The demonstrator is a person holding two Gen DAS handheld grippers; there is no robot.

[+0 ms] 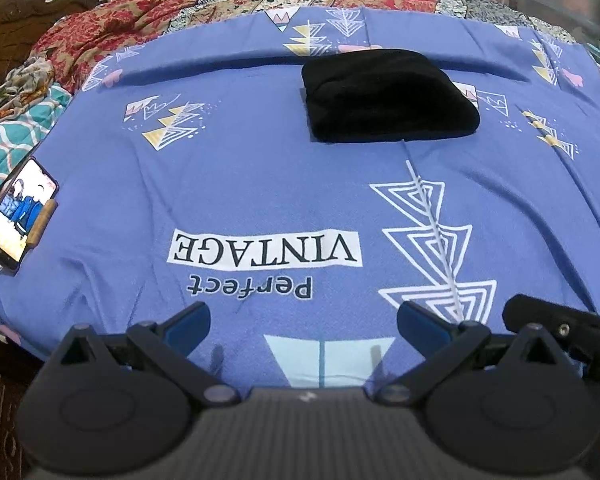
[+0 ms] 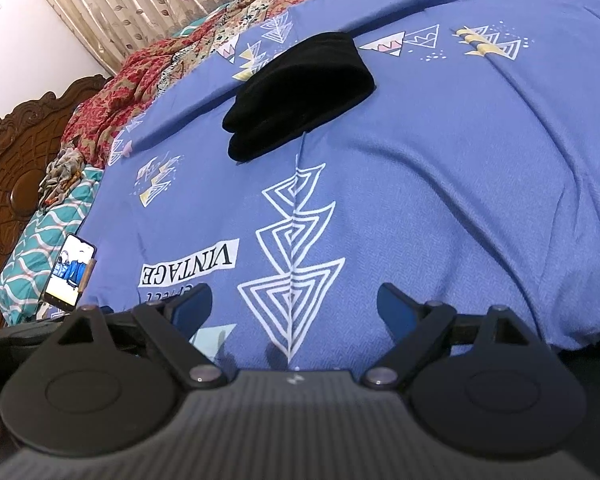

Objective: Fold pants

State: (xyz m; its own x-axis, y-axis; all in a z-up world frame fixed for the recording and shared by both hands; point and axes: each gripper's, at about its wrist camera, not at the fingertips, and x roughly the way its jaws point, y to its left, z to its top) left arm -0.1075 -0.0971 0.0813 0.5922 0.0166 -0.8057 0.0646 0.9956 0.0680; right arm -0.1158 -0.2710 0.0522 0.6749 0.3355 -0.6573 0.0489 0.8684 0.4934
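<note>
The black pants (image 1: 388, 96) lie folded into a compact thick rectangle on the blue printed bedsheet (image 1: 260, 168), far from both grippers. They show in the right wrist view (image 2: 300, 92) as a stacked bundle with several layers. My left gripper (image 1: 304, 320) is open and empty, low over the near edge of the bed. My right gripper (image 2: 294, 306) is open and empty, also near the front edge. Part of the right gripper (image 1: 560, 328) shows at the right of the left wrist view.
A lit phone (image 1: 18, 216) leans on the bed's left edge; it also shows in the right wrist view (image 2: 70, 276). A red patterned blanket (image 1: 112, 28) lies crumpled at the back left. A carved wooden headboard (image 2: 16, 168) stands at the left, curtains (image 2: 140, 4) behind.
</note>
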